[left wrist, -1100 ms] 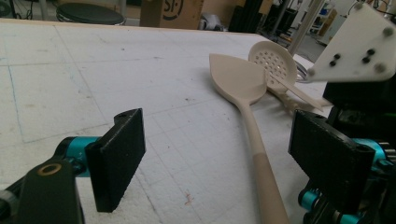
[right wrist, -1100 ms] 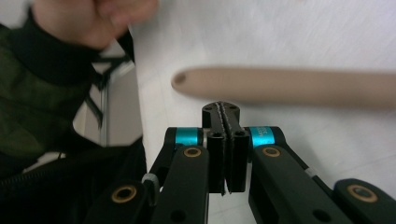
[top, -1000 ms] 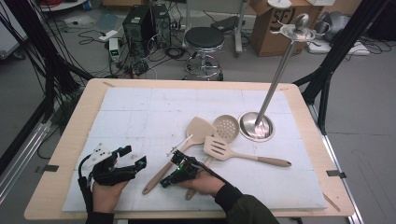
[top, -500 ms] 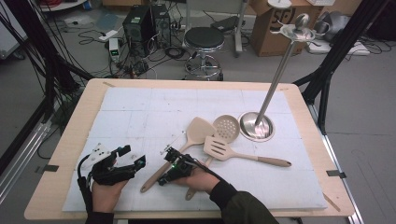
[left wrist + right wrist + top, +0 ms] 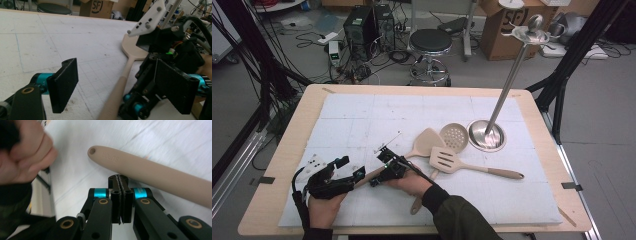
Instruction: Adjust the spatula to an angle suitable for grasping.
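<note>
The right gripper (image 5: pixel 379 172) lies low over the white mat (image 5: pixel 362 120) that covers the worktop (image 5: pixel 537 115), near its front edge, with its jaws pressed flat together and nothing between them. In the right gripper view the closed jaws sit just beside the handle of the solid spatula (image 5: pixel 150 171), on its near side, and the handle end with its small hole points toward the person's left hand (image 5: pixel 23 157). This spatula (image 5: pixel 424 142) lies aslant on the mat, blade toward the middle, handle toward the front. The left gripper (image 5: pixel 339 172) rests at the front left, jaws spread wide and empty; in its own view the handle (image 5: pixel 117 92) runs up between them without touching either. A slotted turner (image 5: pixel 462 164) and a round skimmer (image 5: pixel 454 136) lie just beside the spatula's blade, by the base of a metal stand (image 5: pixel 487 135)
</note>
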`<action>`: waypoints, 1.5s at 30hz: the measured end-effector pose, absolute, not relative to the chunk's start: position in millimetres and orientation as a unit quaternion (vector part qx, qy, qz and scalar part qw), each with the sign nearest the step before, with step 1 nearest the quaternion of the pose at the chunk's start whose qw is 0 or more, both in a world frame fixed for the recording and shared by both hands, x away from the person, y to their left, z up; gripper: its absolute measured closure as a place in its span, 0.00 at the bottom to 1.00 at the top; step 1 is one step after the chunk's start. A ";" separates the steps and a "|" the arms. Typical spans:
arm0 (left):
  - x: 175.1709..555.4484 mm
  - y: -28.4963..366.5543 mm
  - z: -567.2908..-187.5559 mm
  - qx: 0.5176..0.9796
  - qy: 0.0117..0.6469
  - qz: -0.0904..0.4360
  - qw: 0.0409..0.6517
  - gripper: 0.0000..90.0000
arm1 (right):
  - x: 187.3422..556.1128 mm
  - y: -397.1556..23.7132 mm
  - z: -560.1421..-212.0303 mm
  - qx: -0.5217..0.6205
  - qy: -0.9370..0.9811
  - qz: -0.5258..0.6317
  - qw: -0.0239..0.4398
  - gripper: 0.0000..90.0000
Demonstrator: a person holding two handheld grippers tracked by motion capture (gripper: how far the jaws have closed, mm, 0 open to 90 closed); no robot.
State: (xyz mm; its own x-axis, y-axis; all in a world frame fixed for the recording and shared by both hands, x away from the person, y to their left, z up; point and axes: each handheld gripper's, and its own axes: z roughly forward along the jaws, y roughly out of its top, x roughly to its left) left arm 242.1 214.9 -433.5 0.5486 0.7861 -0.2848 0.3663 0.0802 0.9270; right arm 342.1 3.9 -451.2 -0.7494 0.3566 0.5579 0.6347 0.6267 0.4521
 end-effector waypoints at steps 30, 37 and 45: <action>244.5 221.2 -437.0 0.647 0.444 0.169 0.597 0.22 | 406.7 15.2 -455.0 -0.380 -0.832 -0.363 0.182 1.00; 246.8 219.0 -437.7 0.646 0.445 0.164 0.598 0.22 | 423.4 19.6 -454.9 -0.395 -0.824 -0.368 0.172 1.00; 246.2 213.8 -437.4 0.654 0.439 0.160 0.595 0.22 | 424.2 9.8 -442.7 -0.389 -0.813 -0.390 0.191 0.92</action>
State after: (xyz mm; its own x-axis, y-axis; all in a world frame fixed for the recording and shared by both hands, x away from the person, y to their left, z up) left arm 246.2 213.8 -437.4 0.5627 0.7651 -0.3129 0.3842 0.0930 0.9186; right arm 424.2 9.8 -442.7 -0.6246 0.4822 0.6143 0.7809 0.3939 0.4849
